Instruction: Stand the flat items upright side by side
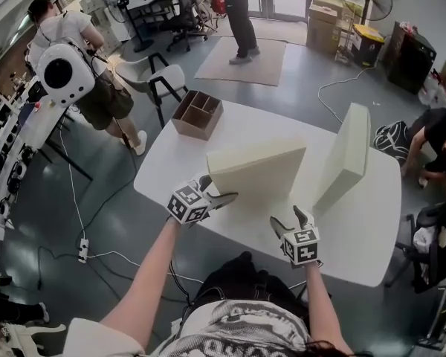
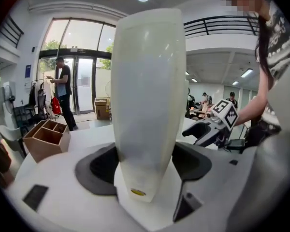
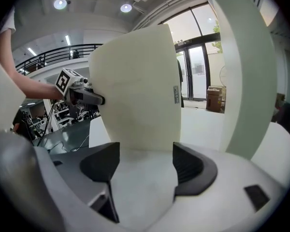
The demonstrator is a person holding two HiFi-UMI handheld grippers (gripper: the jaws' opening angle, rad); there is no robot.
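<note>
Two thick cream foam slabs are on the white table (image 1: pixel 357 236). One slab (image 1: pixel 347 155) (image 3: pixel 241 71) stands upright at the right. The other slab (image 1: pixel 256 177) (image 2: pixel 145 81) (image 3: pixel 135 91) stands on its long edge in the middle, its broad face towards me. My left gripper (image 1: pixel 219 188) (image 2: pixel 145 163) is at its left end, with the slab deep between the jaws and both pads against its faces. My right gripper (image 1: pixel 288 216) (image 3: pixel 146 161) is at the slab's near right corner. Its jaws stand apart, and the slab's edge lies just past the fingertips.
A wooden divided box (image 1: pixel 198 114) (image 2: pixel 46 139) sits at the table's far left corner. A chair (image 1: pixel 160 76) stands behind it. One person stands at the left (image 1: pixel 74 58), another crouches at the right (image 1: pixel 431 143). Cables run over the floor at the left.
</note>
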